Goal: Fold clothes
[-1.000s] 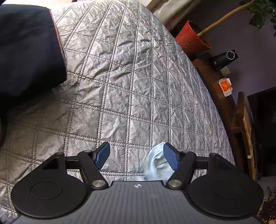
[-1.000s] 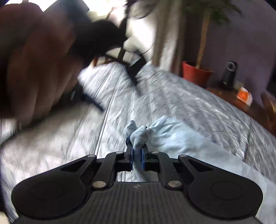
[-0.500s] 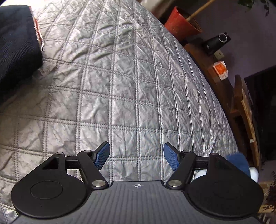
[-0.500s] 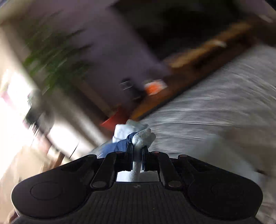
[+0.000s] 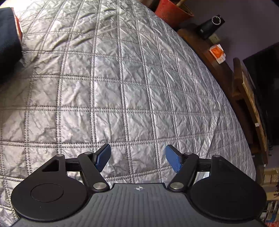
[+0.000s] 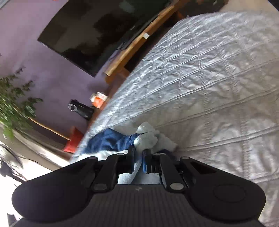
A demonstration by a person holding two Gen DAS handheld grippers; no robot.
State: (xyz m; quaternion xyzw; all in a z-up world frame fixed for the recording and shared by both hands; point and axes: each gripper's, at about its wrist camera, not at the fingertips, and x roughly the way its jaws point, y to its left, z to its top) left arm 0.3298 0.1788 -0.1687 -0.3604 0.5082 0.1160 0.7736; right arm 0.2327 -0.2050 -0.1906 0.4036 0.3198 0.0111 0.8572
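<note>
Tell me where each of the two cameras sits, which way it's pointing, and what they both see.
Left wrist: sits on the left gripper, looking down across the grey quilted bedspread; its open blue fingers show.
Right wrist: sits on the right gripper, rolled sideways, facing the bed edge and the TV; its fingers are clamped on a light blue garment.
Shared: the bedspread, red pot, black speaker, orange box.
</note>
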